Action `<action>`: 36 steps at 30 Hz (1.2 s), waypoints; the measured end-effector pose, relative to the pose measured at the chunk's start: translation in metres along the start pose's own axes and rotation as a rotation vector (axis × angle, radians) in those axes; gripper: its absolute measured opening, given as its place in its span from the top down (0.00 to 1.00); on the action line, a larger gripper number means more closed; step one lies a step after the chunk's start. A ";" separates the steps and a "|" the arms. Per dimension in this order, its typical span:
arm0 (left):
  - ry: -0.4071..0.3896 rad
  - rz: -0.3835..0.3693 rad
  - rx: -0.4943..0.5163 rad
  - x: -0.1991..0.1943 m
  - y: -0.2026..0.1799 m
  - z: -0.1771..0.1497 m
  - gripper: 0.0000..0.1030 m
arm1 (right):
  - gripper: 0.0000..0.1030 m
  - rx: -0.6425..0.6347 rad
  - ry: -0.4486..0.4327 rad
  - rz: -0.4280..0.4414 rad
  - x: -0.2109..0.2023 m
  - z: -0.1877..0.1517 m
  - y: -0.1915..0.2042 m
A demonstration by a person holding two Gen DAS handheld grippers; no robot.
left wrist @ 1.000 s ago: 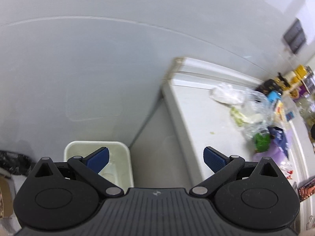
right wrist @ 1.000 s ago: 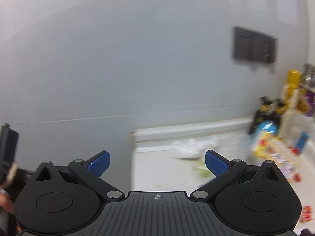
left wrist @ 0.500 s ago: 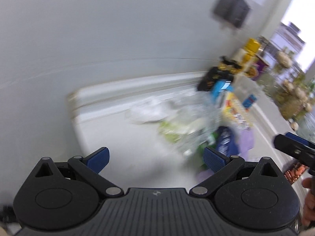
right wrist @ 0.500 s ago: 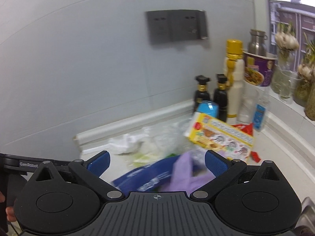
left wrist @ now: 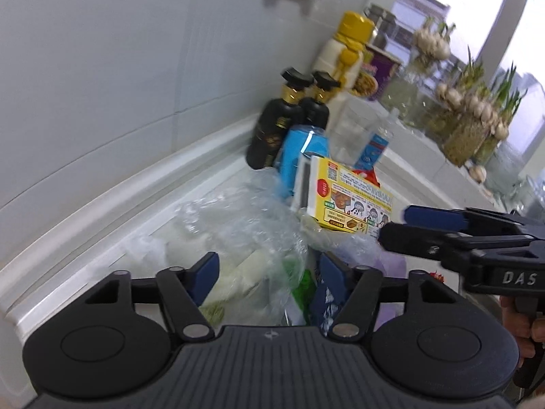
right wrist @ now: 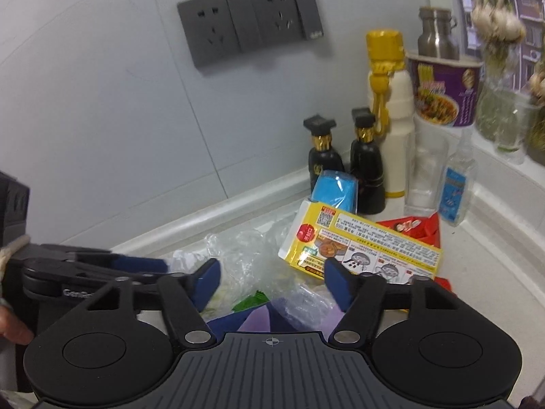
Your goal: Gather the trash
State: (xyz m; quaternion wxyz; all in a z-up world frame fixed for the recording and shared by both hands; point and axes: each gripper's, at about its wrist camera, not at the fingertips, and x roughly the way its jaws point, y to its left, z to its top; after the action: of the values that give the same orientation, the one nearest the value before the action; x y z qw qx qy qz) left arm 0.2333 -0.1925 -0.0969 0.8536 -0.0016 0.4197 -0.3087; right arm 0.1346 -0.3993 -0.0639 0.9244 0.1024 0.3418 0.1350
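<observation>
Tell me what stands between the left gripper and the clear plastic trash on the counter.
Nothing visible does. The left gripper hangs right over the crumpled clear plastic, its jaws closing with the plastic in the gap. The right gripper comes in from the side, not across.

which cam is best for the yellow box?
Right wrist: the yellow box is sharp and its printed face shows nearly whole, tilted on the trash pile. Left wrist shows it smaller, blurred, its lower right corner cut by the right gripper.

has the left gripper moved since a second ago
Yes. The left gripper swung away from the white bin beside the counter to the trash pile on the counter, its jaws closing over clear plastic.
</observation>
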 end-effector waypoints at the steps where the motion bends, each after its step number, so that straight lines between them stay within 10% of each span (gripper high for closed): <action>1: 0.015 -0.002 0.015 0.007 -0.001 0.002 0.46 | 0.48 0.001 0.019 0.006 0.006 0.001 -0.001; 15: 0.122 0.086 0.067 0.059 0.003 0.015 0.60 | 0.61 -0.047 0.163 -0.053 0.066 -0.002 -0.010; 18: 0.126 0.092 0.048 0.064 0.004 0.017 0.78 | 0.73 -0.078 0.167 -0.074 0.071 -0.004 -0.007; 23: 0.102 0.096 0.038 0.059 0.000 0.018 0.90 | 0.91 -0.080 0.141 -0.087 0.070 -0.006 -0.004; 36: 0.023 0.067 -0.097 0.016 0.018 0.026 0.94 | 1.00 0.054 0.011 -0.072 0.028 0.006 -0.017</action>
State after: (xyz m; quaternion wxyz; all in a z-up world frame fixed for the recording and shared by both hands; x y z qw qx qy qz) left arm 0.2682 -0.1929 -0.0962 0.8574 -0.0256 0.4439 -0.2593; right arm 0.1626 -0.4068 -0.0809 0.9237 0.1145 0.3537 0.0929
